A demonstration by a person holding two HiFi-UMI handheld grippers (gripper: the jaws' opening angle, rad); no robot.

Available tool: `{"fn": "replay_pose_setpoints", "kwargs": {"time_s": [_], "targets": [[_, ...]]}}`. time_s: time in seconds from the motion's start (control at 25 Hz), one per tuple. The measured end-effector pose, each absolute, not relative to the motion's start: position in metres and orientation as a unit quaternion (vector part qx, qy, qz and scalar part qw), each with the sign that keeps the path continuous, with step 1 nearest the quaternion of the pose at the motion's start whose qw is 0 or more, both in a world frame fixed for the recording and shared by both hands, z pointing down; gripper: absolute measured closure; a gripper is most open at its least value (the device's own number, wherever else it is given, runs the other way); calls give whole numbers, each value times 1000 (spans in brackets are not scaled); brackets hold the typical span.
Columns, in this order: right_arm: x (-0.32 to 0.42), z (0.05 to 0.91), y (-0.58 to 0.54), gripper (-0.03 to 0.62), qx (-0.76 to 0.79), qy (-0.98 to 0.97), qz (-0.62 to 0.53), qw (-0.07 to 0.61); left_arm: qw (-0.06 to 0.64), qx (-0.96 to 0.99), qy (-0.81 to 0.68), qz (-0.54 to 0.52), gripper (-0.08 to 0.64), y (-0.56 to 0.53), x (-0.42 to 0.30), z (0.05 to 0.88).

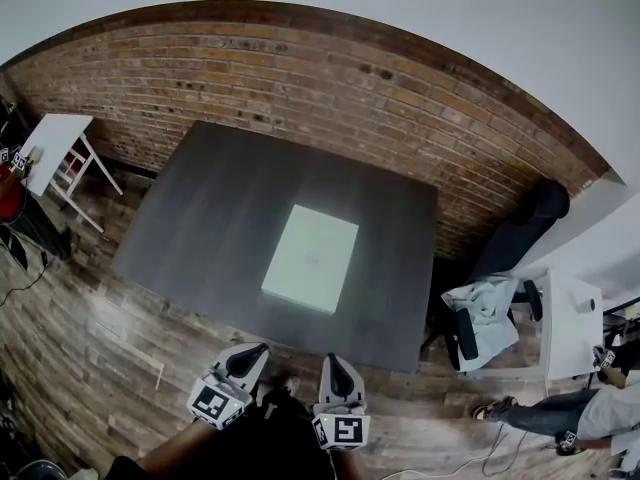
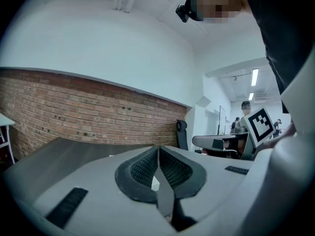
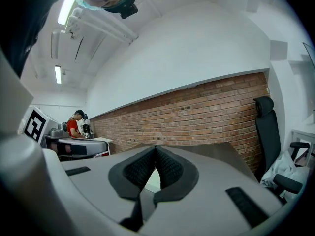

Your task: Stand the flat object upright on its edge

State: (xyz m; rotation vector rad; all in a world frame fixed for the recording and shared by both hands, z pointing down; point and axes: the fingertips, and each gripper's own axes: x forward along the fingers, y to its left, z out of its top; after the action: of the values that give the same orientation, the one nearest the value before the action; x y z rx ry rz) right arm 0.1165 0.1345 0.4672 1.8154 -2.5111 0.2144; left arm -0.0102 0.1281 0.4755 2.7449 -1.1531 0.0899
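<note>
Office workspace: brick wall (image 1: 330,78), white desks (image 1: 572,340), black office chair (image 1: 528,226).

On the table (image 1: 200,228) lies the flat object (image 1: 311,258), brick wall (image 1: 300,78) behind

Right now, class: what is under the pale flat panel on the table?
The pale flat panel lies on the dark grey table, whose top shows all round it. Anything directly beneath the panel is covered.

Red brick wall (image 1: 330,78), plank floor (image 1: 90,338), dark table (image 1: 200,218), black office chair (image 1: 520,233), ceiling strip lights (image 3: 58,74)
</note>
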Motion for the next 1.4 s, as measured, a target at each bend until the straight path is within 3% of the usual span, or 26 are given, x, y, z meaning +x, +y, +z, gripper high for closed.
{"fn": "replay_pose_setpoints", "kwargs": {"time_s": [0.84, 1.4], "targets": [[116, 525, 54, 568, 612, -785, 89, 37, 106, 922, -368, 56, 520, 32, -20, 543], [128, 595, 34, 566, 621, -771, 114, 88, 133, 914, -374, 86, 518, -4, -22, 613]]}}
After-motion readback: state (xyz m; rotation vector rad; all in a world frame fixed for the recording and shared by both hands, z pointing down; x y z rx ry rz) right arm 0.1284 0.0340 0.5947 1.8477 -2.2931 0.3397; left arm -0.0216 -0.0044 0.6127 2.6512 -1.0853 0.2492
